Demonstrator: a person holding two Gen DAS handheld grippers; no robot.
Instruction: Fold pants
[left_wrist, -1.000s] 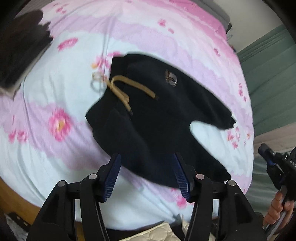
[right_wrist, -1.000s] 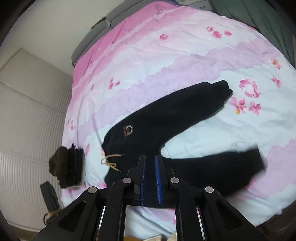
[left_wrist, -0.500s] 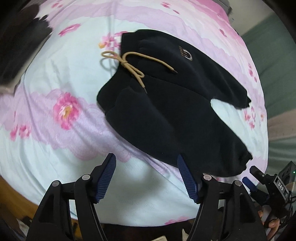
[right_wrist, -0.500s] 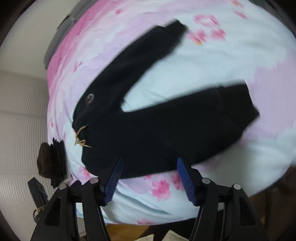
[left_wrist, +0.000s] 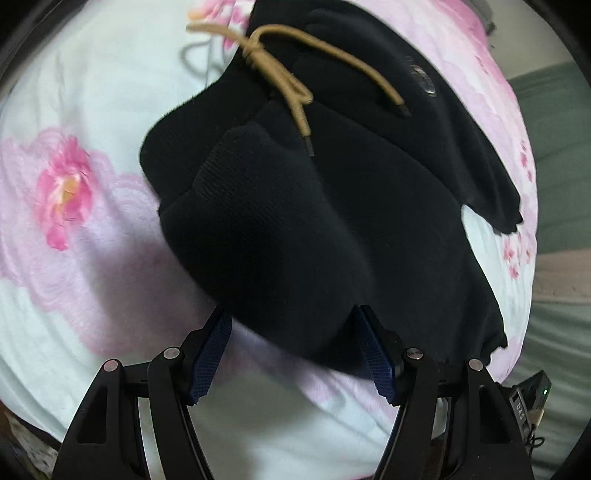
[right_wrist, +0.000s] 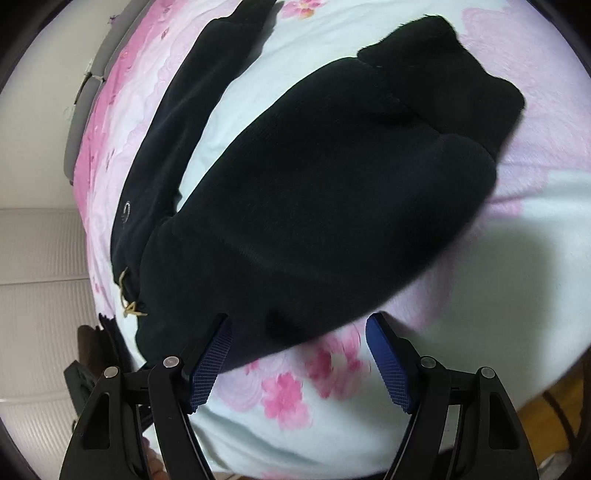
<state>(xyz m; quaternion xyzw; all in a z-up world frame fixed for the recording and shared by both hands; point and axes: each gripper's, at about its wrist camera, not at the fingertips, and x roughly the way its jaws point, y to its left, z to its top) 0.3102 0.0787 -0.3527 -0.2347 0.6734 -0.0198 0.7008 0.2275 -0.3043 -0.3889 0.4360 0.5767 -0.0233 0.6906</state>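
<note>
Black fleece pants (left_wrist: 332, 221) lie spread on a pink flowered bedspread (left_wrist: 74, 295), legs apart in a V. A tan drawstring (left_wrist: 291, 85) marks the waist, with a small round logo (left_wrist: 421, 79) beside it. My left gripper (left_wrist: 291, 321) hangs open low over the waist end, and the near hem of the fabric lies between its blue pads (left_wrist: 210, 350) without being pinched. In the right wrist view the near leg of the pants (right_wrist: 314, 184) fills the middle. My right gripper (right_wrist: 298, 321) is opening, and that leg's near edge reaches in between its pads (right_wrist: 388, 362).
A dark stack of folded clothes (right_wrist: 96, 343) sits on the bed beyond the waist. White panelled doors (right_wrist: 37, 258) and a grey headboard (right_wrist: 85, 110) border the bed. A green curtain (left_wrist: 554, 147) hangs on the other side. The other gripper's body (left_wrist: 528, 402) shows at the bed's near edge.
Both grippers have come down close to the pants, which now fill each view. The right gripper went from shut to open. The left jaws widened slightly.
</note>
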